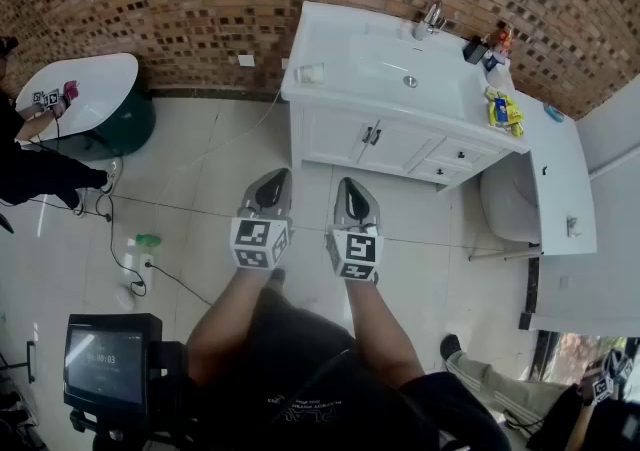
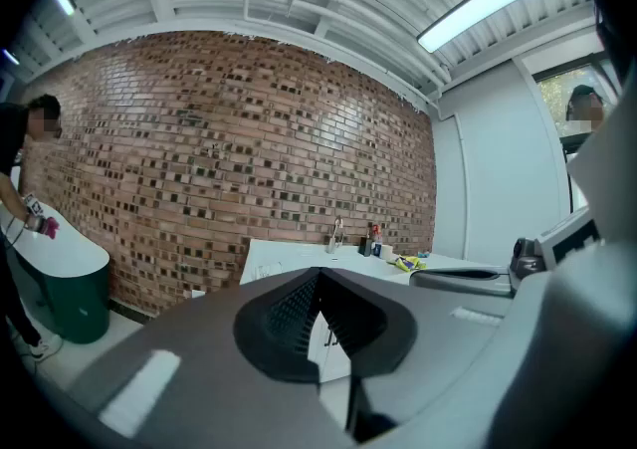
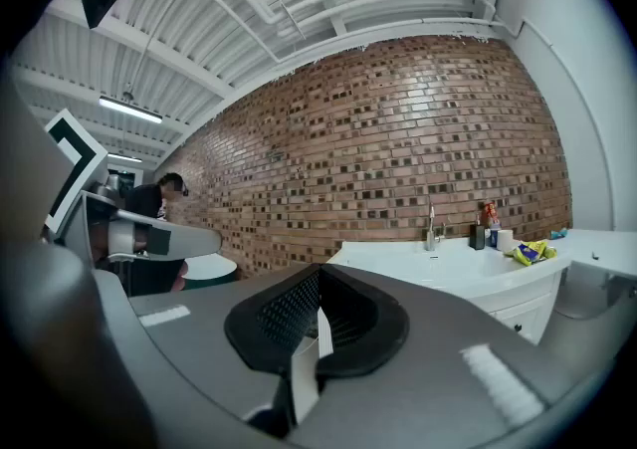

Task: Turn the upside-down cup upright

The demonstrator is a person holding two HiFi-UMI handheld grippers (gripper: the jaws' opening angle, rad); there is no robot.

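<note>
A small pale cup (image 1: 310, 72) sits at the near left corner of the white vanity top (image 1: 340, 89); from here I cannot tell which way up it stands. Both grippers hang side by side over the tiled floor, well short of the vanity. The left gripper (image 1: 271, 182) has its jaws closed together with nothing between them, and its own view (image 2: 318, 278) shows the same. Beside it the right gripper (image 1: 351, 189) is likewise shut and empty, pointing toward the vanity (image 3: 318, 278).
The vanity has a sink basin (image 1: 395, 64), a faucet (image 1: 432, 17), bottles and a yellow packet (image 1: 505, 109). A toilet (image 1: 510, 201) stands right of it. At left are a round white table (image 1: 85, 89), a person (image 1: 35, 169), a green bottle (image 1: 147, 241), floor cables and a screen (image 1: 105, 364).
</note>
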